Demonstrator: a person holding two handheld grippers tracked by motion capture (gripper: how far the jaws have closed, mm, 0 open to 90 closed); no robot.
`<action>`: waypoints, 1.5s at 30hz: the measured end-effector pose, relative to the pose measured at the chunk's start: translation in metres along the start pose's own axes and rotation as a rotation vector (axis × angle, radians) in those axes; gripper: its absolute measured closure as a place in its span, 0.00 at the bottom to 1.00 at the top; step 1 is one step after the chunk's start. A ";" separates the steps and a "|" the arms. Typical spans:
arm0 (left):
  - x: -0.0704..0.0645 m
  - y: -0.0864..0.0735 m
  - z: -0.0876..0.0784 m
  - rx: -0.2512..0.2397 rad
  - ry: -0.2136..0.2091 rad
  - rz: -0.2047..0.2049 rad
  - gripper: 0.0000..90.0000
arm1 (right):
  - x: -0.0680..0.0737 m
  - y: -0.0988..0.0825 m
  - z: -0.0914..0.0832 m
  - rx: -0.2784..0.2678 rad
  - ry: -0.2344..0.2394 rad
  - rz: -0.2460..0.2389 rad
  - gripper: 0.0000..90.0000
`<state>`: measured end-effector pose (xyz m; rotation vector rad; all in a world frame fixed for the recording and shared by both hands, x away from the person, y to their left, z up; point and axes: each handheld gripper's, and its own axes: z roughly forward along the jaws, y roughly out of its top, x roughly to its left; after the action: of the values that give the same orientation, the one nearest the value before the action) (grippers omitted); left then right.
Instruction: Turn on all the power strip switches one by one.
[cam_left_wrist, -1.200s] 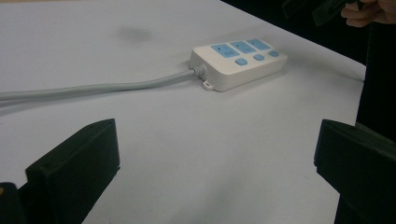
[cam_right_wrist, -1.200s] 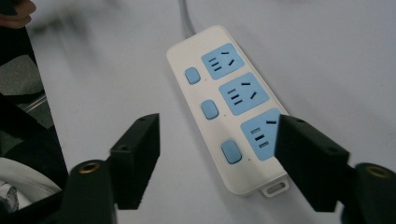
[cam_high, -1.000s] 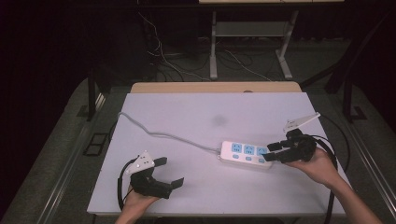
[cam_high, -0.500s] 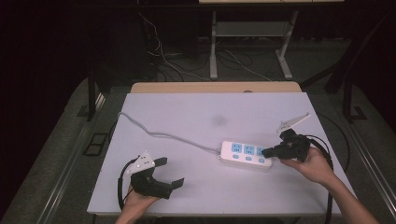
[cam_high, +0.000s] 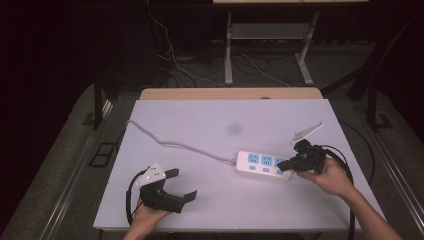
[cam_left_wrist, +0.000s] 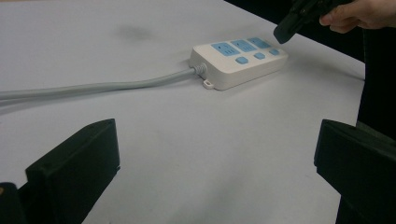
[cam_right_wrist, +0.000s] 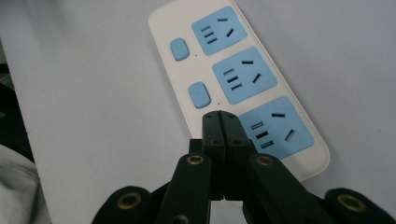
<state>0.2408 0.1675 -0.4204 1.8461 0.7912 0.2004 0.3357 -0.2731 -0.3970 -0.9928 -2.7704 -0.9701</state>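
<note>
A white power strip (cam_high: 262, 164) with three blue sockets and blue switches lies right of the table's middle. Its grey cable (cam_high: 175, 145) runs off to the far left. My right gripper (cam_high: 281, 164) is shut with nothing between its jaws. In the right gripper view its joined tips (cam_right_wrist: 220, 122) sit over the strip (cam_right_wrist: 233, 74) beside the nearest socket, hiding the spot where a third switch would be; I cannot tell whether they touch. In the left gripper view the right gripper (cam_left_wrist: 282, 33) hangs just over the strip's (cam_left_wrist: 238, 58) far end. My left gripper (cam_high: 180, 185) rests open at the front left, holding nothing.
The white table top (cam_high: 225, 115) carries a faint dark smudge (cam_high: 233, 129) behind the strip. A wooden edge (cam_high: 230, 93) borders its far side. Beyond it, loose cables (cam_high: 170, 65) and a metal stand (cam_high: 265, 35) sit on the dark floor.
The right gripper's jaws have come together, and its tips have moved slightly left onto the strip's right end. The left gripper has stayed where it was.
</note>
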 end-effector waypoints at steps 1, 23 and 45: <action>0.000 0.000 0.000 0.000 0.001 0.000 0.00 | -0.001 -0.001 0.001 0.004 -0.001 -0.003 1.00; 0.000 0.000 -0.001 -0.004 0.005 0.000 0.00 | -0.006 -0.009 0.009 -0.013 0.006 0.018 1.00; -0.001 0.000 0.000 -0.002 0.001 0.001 0.00 | -0.008 -0.014 0.011 -0.031 0.015 0.018 1.00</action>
<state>0.2400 0.1672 -0.4203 1.8449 0.7912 0.2028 0.3359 -0.2797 -0.4152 -1.0087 -2.7376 -1.0171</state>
